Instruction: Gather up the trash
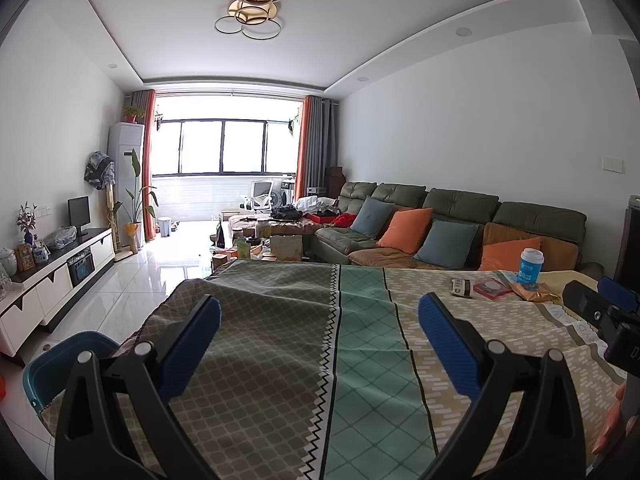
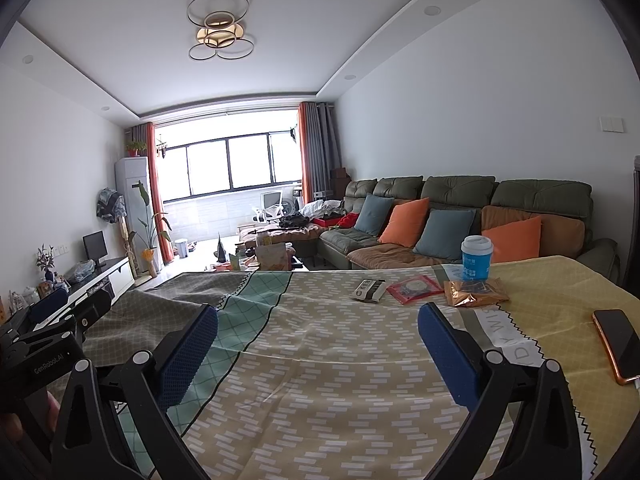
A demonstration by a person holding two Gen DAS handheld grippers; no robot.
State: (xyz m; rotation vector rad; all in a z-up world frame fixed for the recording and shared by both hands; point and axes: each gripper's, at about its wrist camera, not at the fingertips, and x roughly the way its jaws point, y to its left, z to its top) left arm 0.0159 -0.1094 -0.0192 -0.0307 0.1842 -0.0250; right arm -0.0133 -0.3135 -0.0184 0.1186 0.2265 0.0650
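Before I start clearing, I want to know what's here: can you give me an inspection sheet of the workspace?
Surface: table under a patterned green, teal and yellow cloth, wrinkled.
Job's things: blue-and-white paper cup with lid; black-and-white wrapper; red square packet; crinkled gold foil packet; teal plastic bin beside the table's left edge.
Clutter: orange-cased phone.
Grippers: left gripper and right gripper both open, empty.
Cables: nothing seen.
Surroundings: green sofa with orange and blue cushions.
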